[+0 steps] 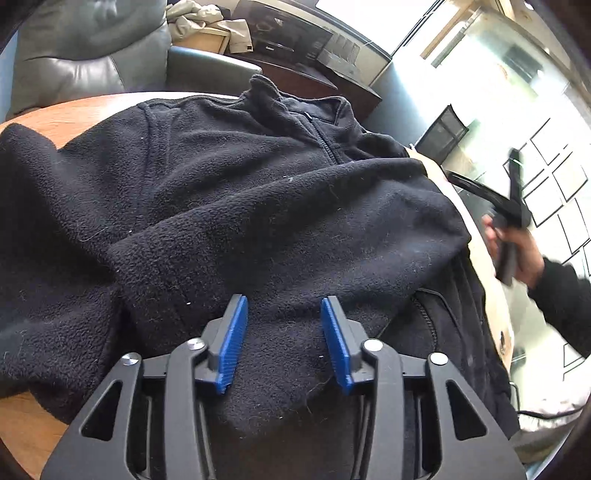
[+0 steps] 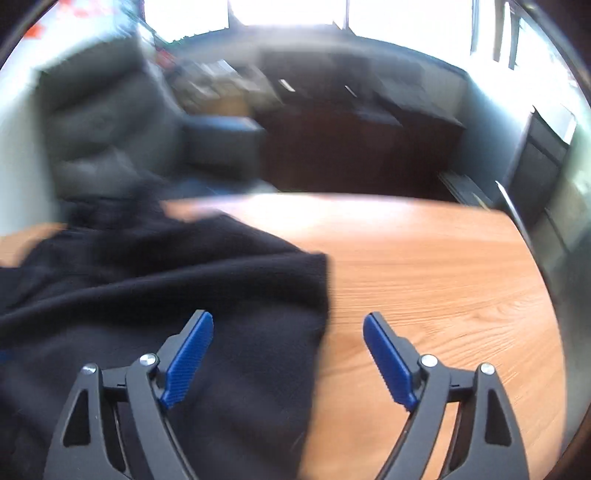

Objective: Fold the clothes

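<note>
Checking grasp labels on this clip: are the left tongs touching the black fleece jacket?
Cannot tell. In the left wrist view the left tongs stand open over the fleece jacket, but neither contact nor gap shows plainly.

Grey leather armchair [image 1: 85, 55], wooden table [image 2: 424, 266], bright windows [image 2: 295, 11] (overexposed)

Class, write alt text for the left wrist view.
A black fleece zip-neck jacket lies spread on a wooden table, with the open left hand-held gripper over its lower part. The right hand is beyond the table's right edge.

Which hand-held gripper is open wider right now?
The right hand-held gripper: its blue pads spread far apart, straddling the fleece jacket edge. The left hand-held gripper gapes narrower.
</note>
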`<action>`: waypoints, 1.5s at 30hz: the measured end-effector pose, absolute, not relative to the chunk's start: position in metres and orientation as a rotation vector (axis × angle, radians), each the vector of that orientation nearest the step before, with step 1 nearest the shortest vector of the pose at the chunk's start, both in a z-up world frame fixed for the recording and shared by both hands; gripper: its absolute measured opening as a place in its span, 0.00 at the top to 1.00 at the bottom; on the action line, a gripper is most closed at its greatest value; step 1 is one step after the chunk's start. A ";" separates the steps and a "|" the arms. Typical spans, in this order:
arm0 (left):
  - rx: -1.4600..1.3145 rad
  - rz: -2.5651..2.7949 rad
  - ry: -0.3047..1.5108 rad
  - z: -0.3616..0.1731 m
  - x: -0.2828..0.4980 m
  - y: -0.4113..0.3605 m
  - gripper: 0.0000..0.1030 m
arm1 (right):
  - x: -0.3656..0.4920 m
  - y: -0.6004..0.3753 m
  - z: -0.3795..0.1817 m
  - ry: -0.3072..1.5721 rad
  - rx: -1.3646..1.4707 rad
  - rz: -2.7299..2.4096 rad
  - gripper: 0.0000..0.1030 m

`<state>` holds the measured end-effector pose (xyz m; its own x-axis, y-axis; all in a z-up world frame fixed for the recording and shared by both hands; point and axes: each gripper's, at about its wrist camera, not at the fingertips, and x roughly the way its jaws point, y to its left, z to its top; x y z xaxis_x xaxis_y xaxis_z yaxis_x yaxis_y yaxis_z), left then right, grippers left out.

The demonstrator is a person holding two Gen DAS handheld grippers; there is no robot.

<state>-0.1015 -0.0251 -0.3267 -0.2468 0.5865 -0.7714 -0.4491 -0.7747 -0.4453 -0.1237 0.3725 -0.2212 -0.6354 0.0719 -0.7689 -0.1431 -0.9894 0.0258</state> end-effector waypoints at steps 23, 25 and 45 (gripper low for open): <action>-1.384 2.069 -0.074 -0.318 -0.093 -0.001 0.20 | -0.009 0.358 -0.207 -0.293 -1.323 2.693 0.68; -1.419 2.071 -0.027 -0.315 -0.094 0.005 0.19 | -0.004 0.365 -0.200 -0.235 -1.364 2.694 0.42; -1.279 2.101 -0.081 -0.316 -0.075 -0.005 0.01 | -0.241 0.373 -0.258 -0.077 -1.526 2.781 0.42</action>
